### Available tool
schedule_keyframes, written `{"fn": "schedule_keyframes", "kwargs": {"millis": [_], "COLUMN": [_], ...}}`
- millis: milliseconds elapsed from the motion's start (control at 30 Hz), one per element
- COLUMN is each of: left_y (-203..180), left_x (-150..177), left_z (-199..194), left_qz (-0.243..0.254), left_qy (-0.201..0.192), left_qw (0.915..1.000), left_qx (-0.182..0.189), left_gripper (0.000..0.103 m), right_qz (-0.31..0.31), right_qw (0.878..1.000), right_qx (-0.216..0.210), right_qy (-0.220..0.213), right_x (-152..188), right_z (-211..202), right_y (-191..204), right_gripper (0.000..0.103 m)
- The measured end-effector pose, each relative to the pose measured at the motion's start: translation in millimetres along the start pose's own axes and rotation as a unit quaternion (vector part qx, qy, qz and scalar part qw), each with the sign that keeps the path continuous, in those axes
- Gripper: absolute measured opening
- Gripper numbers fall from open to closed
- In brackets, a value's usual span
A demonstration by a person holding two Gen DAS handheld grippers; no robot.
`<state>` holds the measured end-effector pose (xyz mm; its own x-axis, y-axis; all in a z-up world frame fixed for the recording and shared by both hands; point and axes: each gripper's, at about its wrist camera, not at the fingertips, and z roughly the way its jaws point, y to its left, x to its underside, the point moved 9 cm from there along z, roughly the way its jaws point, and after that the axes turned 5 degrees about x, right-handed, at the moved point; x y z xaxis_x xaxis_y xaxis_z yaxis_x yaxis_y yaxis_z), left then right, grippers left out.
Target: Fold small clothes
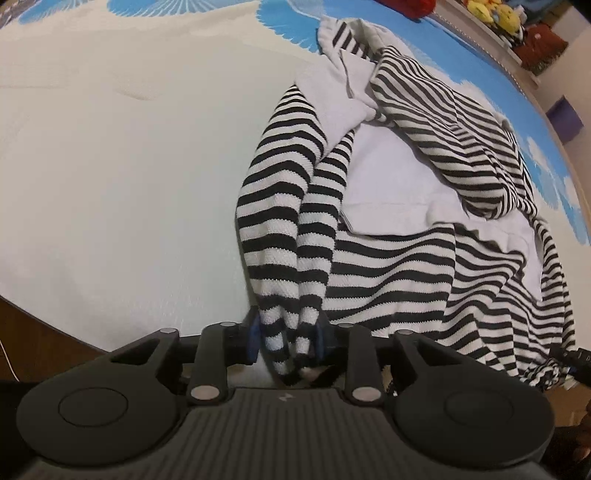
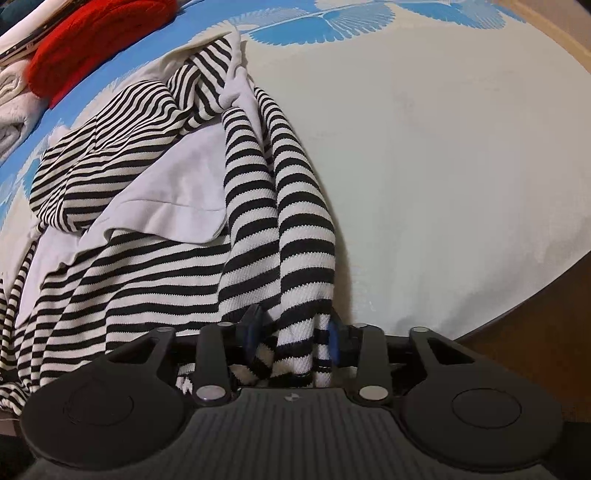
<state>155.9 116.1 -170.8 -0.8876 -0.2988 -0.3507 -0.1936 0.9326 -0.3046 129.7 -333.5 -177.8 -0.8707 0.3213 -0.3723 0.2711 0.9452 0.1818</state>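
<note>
A black-and-white striped top [image 1: 406, 258] with plain white panels lies rumpled on the white and blue patterned cloth [image 1: 110, 166] that covers the table. Its left edge is gathered into a long bunched fold that runs down to my left gripper [image 1: 287, 334]. The striped fabric fills the gap between the blue pads [image 1: 254, 338], and the gripper is shut on it. In the right wrist view the same top [image 2: 147, 266] spreads to the left. Its right edge is bunched into my right gripper [image 2: 294, 338], which is shut on the fabric between its pads [image 2: 334, 341].
A red knitted item [image 2: 92, 40] and folded white clothes [image 2: 14, 110] lie at the far side of the table. Yellow plush toys [image 1: 495, 14] sit on a shelf, with a purple box [image 1: 565, 118] near them. The table's near edge [image 2: 517, 317] curves close to both grippers.
</note>
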Motion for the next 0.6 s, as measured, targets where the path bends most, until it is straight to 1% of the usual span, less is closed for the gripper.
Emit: {"fn": "schedule_keyframes", "kwargs": {"millis": [33,67,100,200,267,300,333,467,600], "left_y": [-0.7,-2.4,-3.4,-3.9,-2.7,-2.3,-1.8,-4.2,-5.4], "left_x": [0.5,0.8,0.9,1.8,1.8,1.6,1.4,1.7,2.1], "left_z": [-0.2,-0.5,-1.0,-0.3,0.0,0.2,0.2,0.9,1.4], "left_qz": [0.002,0.004,0.008,0.014,0.009,0.006,0.004,0.012,0.019], "left_qy": [0.000,0.000,-0.001,0.001,0.003,0.003,0.003,0.002,0.002], "left_qw": [1.0000,1.0000,0.9999,0.9999,0.9999,0.9999,1.0000,0.9999,0.9998], "left_qx": [0.004,0.007,0.007,0.006,0.007,0.007,0.007,0.003,-0.001], "left_gripper": [0.015,0.012,0.012,0.013,0.015,0.016,0.016,0.016,0.016], "right_qz": [-0.001,0.001,0.005,0.011,0.010,0.007,0.002,-0.016,-0.014], "right_qw": [1.000,1.000,1.000,1.000,1.000,1.000,1.000,1.000,1.000], "right_qx": [0.000,-0.003,-0.006,-0.009,-0.007,-0.006,-0.004,0.002,0.003], "right_qy": [-0.002,-0.003,-0.005,-0.011,-0.007,-0.004,-0.002,-0.004,-0.004], "right_x": [-0.1,-0.3,-1.1,-3.3,-2.2,-1.0,0.2,1.0,0.7], "right_z": [-0.3,-0.9,-1.8,-4.5,-2.9,-1.9,-0.8,-0.5,-0.4], "right_y": [-0.3,-0.2,-0.7,-2.2,-2.2,-1.6,-0.5,2.4,1.7], "right_gripper": [0.018,0.015,0.013,0.012,0.014,0.018,0.018,0.018,0.017]}}
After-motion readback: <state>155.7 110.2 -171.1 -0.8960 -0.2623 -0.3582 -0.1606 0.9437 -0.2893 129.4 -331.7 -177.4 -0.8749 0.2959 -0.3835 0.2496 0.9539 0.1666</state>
